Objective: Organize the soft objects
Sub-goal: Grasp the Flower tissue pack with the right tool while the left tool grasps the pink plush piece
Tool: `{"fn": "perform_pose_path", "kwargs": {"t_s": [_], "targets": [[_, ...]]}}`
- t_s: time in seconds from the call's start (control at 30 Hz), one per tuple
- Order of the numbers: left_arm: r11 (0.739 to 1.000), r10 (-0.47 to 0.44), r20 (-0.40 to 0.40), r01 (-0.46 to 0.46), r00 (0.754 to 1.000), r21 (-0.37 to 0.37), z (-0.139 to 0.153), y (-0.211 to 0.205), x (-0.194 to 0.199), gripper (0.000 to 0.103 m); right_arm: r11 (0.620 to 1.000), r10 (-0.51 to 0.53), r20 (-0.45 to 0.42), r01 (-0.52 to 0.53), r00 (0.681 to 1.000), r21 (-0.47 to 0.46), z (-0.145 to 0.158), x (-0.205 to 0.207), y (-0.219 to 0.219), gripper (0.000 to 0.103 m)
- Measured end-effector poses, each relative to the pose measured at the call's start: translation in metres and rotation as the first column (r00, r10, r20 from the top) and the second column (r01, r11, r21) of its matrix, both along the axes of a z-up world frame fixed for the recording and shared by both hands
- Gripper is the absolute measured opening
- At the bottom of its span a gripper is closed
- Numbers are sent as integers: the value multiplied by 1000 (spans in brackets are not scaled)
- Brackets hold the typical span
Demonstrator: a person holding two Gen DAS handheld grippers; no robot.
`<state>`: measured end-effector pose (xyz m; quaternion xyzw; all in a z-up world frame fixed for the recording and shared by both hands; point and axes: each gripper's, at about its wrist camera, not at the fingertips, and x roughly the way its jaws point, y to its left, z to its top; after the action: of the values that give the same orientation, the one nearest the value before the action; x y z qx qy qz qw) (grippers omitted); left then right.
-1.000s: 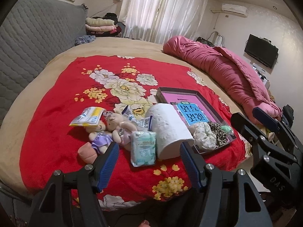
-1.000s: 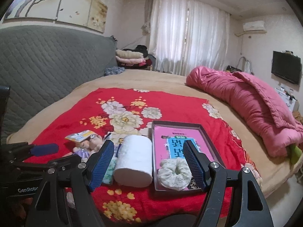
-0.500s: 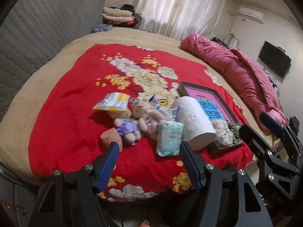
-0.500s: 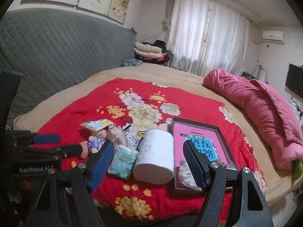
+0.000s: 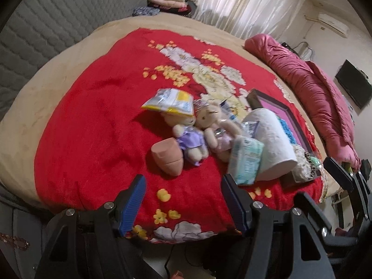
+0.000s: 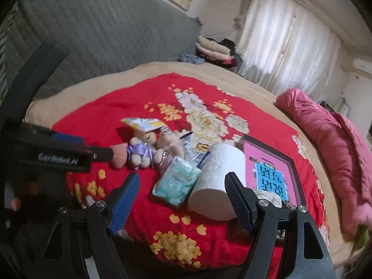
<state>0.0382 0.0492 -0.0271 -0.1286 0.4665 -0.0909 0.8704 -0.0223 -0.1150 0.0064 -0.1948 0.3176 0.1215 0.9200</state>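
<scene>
While both grippers hang short of the pile with nothing between their jaws, the step in hand looks like an approach — nothing is picked yet. The soft things lie clustered on the red floral blanket (image 5: pixel 93 121): two plush dolls (image 5: pixel 202 127), a pink sponge (image 5: pixel 167 157) just beside them, a tissue pack (image 6: pixel 176 182) leaning on a toilet paper roll (image 6: pixel 219 179), with the tray (image 6: pixel 293 162) next to the roll. The left gripper (image 5: pixel 183 200) and right gripper (image 6: pixel 182 197) are both spread wide. Next — I judge — one must descend and straddle a single item.
</scene>
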Motion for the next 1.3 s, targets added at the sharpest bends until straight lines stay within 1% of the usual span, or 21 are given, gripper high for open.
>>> {"fn": "perform_pose_path", "kwargs": {"t_s": [0.17, 0.33, 0.5, 0.63, 0.83, 0.9, 0.97, 1.1, 1.2, 1.3], "targets": [[999, 33, -54, -34, 998, -11, -18, 9, 12, 66, 1000, 24, -41, -25, 999, -8, -14, 8, 6, 77], [999, 39, -90, -40, 995, -12, -31, 9, 25, 66, 999, 37, -70, -38, 997, -10, -25, 14, 8, 77], [998, 42, -127, -47, 991, -39, -44, 6, 37, 66, 999, 37, -84, -37, 996, 0, -30, 21, 8, 77], [994, 68, -144, -79, 987, -76, -52, 12, 44, 66, 1000, 29, -89, -29, 996, 3, -33, 26, 5, 77], [991, 78, -145, -93, 986, -97, -58, 17, 54, 65, 1000, 21, -107, -20, 994, 9, -38, 40, 5, 77], [990, 76, -147, -92, 986, -103, -61, 17, 57, 60, 1000, 19, -120, -18, 993, 16, -41, 46, 5, 77], [991, 76, -144, -91, 987, -100, -63, 16, 60, 52, 1000, 16, -144, -13, 989, 24, -45, 53, 6, 77], [991, 69, -139, -84, 988, -103, -66, 16, 64, 49, 999, 10, -181, -2, 983, 45, -51, 62, 9, 77], [991, 64, -133, -79, 989, -105, -67, 16, 67, 49, 999, -3, -198, 10, 980, 32, -55, 70, 13, 77], [993, 57, -128, -70, 990, -99, -69, 14, 72, 48, 1000, -19, -196, 18, 980, -3, -58, 76, 17, 77]]}}
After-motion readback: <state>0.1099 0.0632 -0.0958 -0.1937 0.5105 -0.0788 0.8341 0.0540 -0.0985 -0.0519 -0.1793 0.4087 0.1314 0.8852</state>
